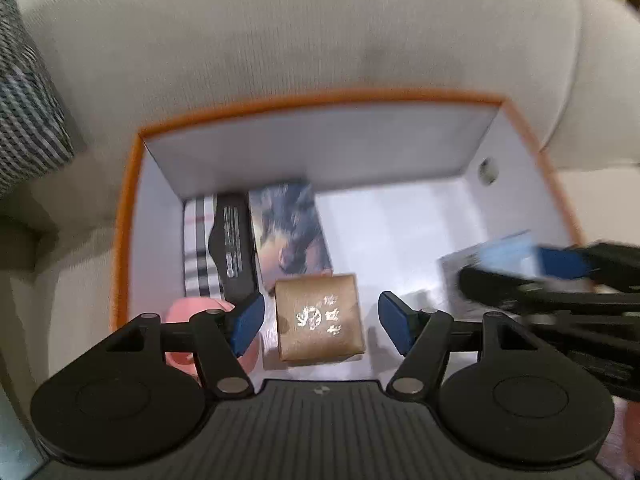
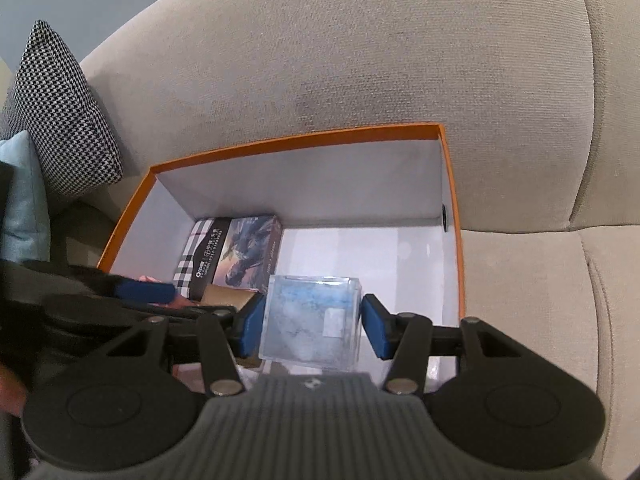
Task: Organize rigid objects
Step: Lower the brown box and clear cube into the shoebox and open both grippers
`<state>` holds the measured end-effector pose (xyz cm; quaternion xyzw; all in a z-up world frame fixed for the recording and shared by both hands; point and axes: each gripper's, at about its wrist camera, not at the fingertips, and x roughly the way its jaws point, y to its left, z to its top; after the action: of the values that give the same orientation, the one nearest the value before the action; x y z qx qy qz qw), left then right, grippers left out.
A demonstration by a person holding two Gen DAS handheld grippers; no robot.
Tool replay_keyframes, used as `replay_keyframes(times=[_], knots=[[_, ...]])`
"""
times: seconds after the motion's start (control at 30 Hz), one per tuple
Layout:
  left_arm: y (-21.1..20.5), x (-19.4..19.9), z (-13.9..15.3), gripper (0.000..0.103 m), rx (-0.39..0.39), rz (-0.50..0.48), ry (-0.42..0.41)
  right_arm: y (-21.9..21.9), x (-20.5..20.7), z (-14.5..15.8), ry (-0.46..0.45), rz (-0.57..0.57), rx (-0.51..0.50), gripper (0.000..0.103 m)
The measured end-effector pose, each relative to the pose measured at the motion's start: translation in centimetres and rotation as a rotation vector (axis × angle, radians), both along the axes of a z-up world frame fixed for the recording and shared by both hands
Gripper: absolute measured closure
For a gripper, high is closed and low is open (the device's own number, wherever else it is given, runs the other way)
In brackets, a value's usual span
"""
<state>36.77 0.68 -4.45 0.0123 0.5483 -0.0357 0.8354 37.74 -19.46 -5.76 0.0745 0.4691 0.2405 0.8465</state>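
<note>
We hold clear blue-tinted plastic cube [image 2: 311, 322] clamped in right gripper [image 2: 311, 326], above bare right half of orange cardboard box [image 2: 296, 141]. Left gripper [image 1: 322, 324] spread, straddling untouched gold-brown square box [image 1: 318, 318] on floor. Free floor lies right of stacked boxes.

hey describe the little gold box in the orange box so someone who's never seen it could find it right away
On the beige sofa sits an open orange-rimmed box with a white inside. Near its front left, beside the horse-picture box, lies the gold box: small, square, metallic brown-gold, the only one with shiny silver foil markings on top.
</note>
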Motion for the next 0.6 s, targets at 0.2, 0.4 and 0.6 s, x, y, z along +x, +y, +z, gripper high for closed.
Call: replay_keyframes(times=[0.2, 0.4, 0.6], knots=[[4.2, -2.8, 4.4, 0.031, -0.059, 0.044, -0.174, 2.7, -0.1, -0.9, 0.026, 0.031, -0.038, 0.05], [9.1, -4.5, 5.0, 0.045, -0.066, 0.164, -0.21, 5.6, 0.4, -2.4, 0.079, 0.038, -0.094, 0.05], [12.1, -4.6, 3.1, 0.051, -0.144, 0.229, -0.178, 7.6, 0.1, -3.4, 0.117, 0.042, -0.095, 0.05]])
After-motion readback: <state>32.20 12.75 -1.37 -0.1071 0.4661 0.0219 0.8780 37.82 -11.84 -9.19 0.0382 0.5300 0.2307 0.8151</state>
